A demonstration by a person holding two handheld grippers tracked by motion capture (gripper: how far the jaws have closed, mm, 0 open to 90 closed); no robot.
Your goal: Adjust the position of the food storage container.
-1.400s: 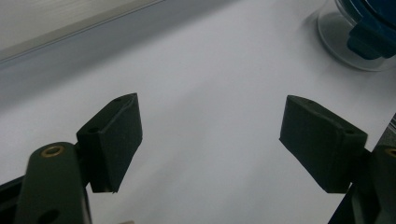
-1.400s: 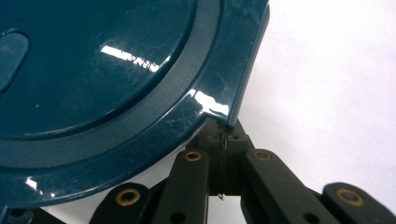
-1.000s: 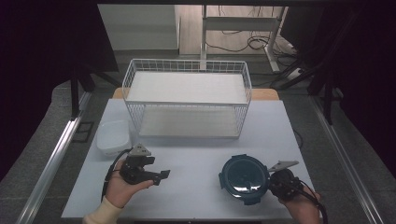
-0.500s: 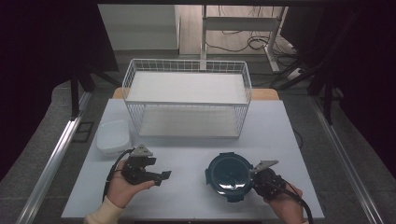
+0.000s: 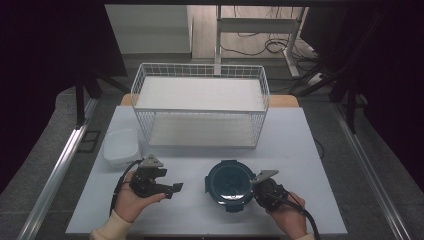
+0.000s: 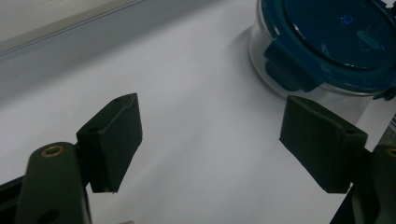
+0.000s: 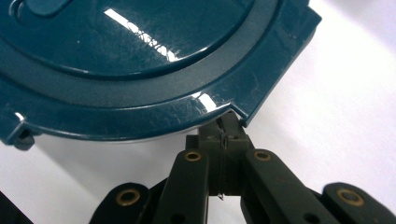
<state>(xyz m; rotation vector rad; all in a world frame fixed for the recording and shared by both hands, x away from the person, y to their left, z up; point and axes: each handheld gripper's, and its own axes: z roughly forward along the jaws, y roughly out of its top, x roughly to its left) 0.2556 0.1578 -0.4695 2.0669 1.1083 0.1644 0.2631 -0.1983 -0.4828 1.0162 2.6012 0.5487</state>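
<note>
Round lidded container (image 5: 230, 184) had slid left across the worktop (image 5: 300, 150), right gripper (image 7: 227, 135) clamped at its rim; left gripper (image 6: 210, 140) spread apart, waiting. Lid still on.

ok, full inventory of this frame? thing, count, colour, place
round lidded container: 1, dark teal lid on a clear body, front centre of the table
wire basket: 1, white, back centre of the table
shallow tub: 1, white, left of the basket's front corner
table: 1, pale grey-white top
left gripper: 1, black, front left, fingers open, holding nothing
right gripper: 1, black, front right, fingers shut at the container's right rim
hands: 2, one holding each gripper, bottom edge
</note>
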